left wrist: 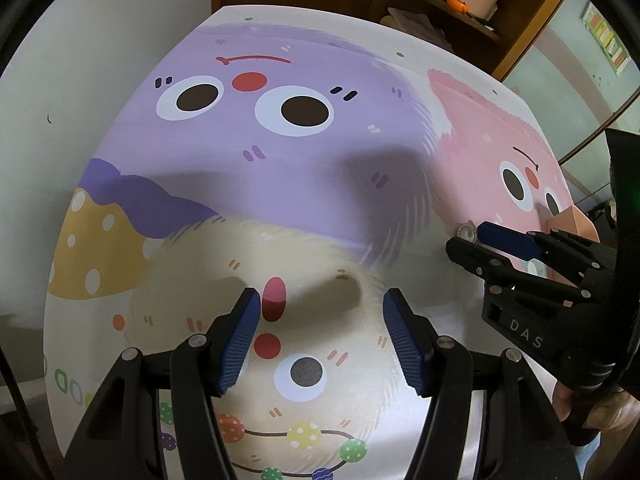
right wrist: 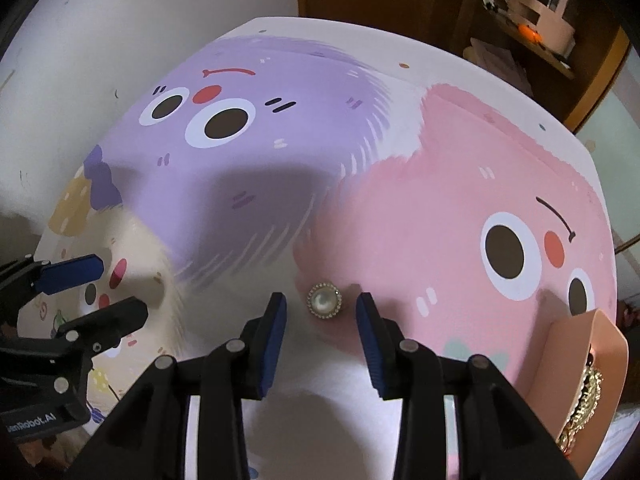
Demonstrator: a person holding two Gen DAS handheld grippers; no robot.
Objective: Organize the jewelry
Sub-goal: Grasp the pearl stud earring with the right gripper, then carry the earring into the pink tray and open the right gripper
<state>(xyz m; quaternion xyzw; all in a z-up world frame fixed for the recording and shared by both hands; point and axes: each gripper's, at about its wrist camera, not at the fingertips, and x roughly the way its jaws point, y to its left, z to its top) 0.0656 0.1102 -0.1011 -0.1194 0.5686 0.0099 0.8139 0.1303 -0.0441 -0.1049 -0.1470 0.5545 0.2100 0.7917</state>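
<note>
A round pearl ornament with a sparkly rim (right wrist: 325, 301) lies on the cartoon-printed table mat (right wrist: 400, 208), at the edge of the pink figure. My right gripper (right wrist: 321, 303) points down over it, open, with the pearl between the fingertips and a gap on either side. In the left wrist view the same pearl (left wrist: 465, 232) shows at the tips of the right gripper (left wrist: 466, 239). My left gripper (left wrist: 323, 300) hovers open over the cream figure with nothing between its fingers. A pink tray (right wrist: 600, 340) at the right holds gold jewelry (right wrist: 586, 396).
The mat (left wrist: 304, 160) covers a small table set against a white wall. Beyond it stands a wooden shelf with a pale box (right wrist: 544, 4). The left gripper (right wrist: 124, 288) sits at the mat's left side. A hand (left wrist: 600, 412) holds the right gripper's handle.
</note>
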